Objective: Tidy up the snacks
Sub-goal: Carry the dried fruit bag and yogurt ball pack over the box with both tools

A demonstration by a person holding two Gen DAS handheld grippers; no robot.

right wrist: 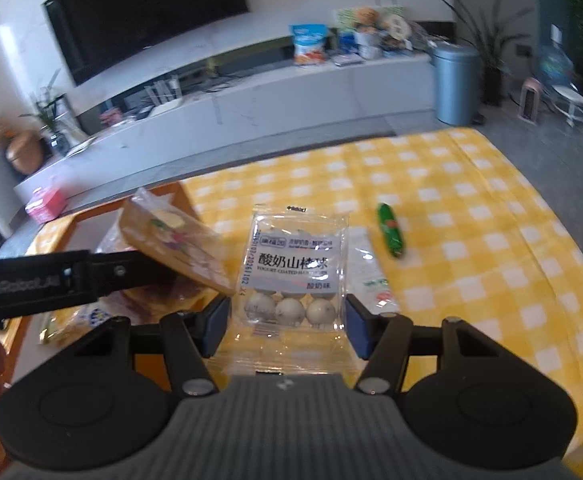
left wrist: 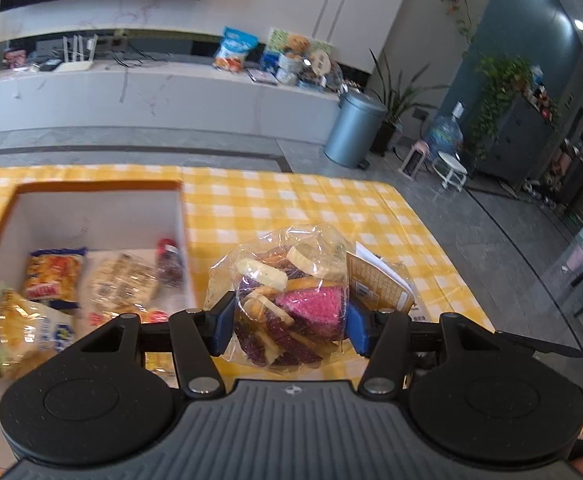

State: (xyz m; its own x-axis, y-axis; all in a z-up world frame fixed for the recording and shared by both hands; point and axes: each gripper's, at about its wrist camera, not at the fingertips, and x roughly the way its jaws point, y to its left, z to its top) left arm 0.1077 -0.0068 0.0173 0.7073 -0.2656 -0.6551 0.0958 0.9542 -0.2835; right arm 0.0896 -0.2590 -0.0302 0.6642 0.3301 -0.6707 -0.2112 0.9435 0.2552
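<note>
Both grippers carry snacks toward the box

Left gripper (left wrist: pixel 289 326) pinches the clear snack bag (left wrist: pixel 287 300) right of the open box (left wrist: pixel 99 216); right gripper (right wrist: pixel 287 326) pinches the yogurt-ball packet (right wrist: pixel 293 276) above the tabletop (right wrist: pixel 471 240). Lower each over bare box floor before spreading fingers.

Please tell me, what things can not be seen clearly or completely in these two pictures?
- Box, left wrist view: its near part is hidden by the left gripper; the snack packets inside are blurred, labels unreadable.
- Box, right wrist view: mostly hidden behind the left gripper's arm and its clear bag of mixed snacks.
- White packet, right wrist view: partly covered by the yogurt-coated hawthorn ball packet; print too blurred.
- Green snack stick: label too small.
</note>
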